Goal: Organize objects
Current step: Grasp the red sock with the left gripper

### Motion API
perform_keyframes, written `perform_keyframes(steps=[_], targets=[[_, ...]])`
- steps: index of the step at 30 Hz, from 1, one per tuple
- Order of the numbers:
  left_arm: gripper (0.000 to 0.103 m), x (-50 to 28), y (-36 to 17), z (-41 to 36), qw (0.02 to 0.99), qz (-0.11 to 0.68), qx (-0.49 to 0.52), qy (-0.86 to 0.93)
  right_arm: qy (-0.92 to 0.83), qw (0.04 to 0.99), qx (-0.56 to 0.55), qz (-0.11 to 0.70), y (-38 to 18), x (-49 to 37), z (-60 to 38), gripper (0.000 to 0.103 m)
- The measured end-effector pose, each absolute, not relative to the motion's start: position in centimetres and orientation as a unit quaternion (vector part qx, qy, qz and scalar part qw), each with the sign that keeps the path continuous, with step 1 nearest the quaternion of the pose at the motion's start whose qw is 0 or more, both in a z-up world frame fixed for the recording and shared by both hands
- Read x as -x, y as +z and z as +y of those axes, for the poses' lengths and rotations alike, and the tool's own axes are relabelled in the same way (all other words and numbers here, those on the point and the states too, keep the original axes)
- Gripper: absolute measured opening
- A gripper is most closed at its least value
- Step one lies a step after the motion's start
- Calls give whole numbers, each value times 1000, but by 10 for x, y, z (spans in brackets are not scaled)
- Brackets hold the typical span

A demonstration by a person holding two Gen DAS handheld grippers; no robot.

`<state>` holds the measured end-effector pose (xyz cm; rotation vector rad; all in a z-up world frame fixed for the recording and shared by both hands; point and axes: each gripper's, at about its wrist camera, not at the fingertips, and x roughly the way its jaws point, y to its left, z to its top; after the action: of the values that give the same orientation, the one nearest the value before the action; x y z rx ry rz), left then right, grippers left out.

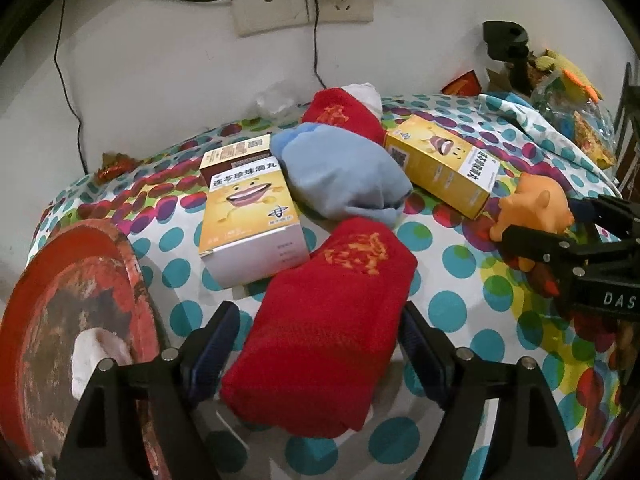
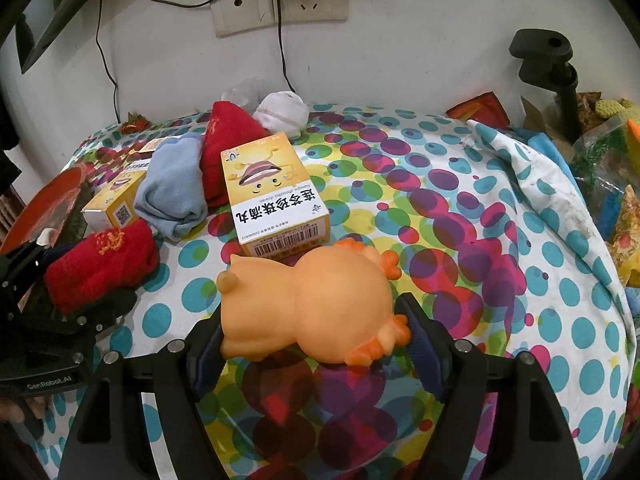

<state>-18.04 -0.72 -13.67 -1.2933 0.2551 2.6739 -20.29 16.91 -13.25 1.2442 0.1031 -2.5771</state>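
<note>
My left gripper (image 1: 316, 332) is shut on a rolled red sock (image 1: 332, 320), pads against both its sides. My right gripper (image 2: 316, 328) is shut on an orange rubber toy animal (image 2: 308, 304); the toy also shows in the left wrist view (image 1: 532, 208). On the dotted cloth lie a rolled blue sock (image 1: 344, 176), a second red sock (image 1: 344, 114), a white sock (image 2: 282, 114) and two yellow medicine boxes (image 1: 250, 208) (image 1: 444, 164). The near box also shows in the right wrist view (image 2: 276, 196).
A worn red round tray (image 1: 68, 320) with a white piece in it sits at the left edge. Bags and toys (image 2: 608, 184) pile up at the right. A black clamp stand (image 2: 556, 76) rises at the back right. Wall sockets and cables (image 1: 320, 0) are behind.
</note>
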Motion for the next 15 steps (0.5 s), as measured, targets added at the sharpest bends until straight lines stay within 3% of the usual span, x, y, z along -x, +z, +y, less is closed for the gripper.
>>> perform_keyframes(steps=[4, 5, 8, 15], targets=[[77, 176, -137, -4, 61, 79, 428, 898, -891, 138, -430, 35, -133, 203, 169, 75], [65, 176, -136, -2, 65, 77, 427, 899, -891, 139, -431, 36, -133, 204, 169, 75], [45, 174, -135, 2, 68, 81, 425, 899, -891, 137, -430, 35, -133, 204, 169, 75], [35, 172, -131, -1, 69, 74, 432, 896, -891, 136, -431, 34, -134, 204, 168, 75]])
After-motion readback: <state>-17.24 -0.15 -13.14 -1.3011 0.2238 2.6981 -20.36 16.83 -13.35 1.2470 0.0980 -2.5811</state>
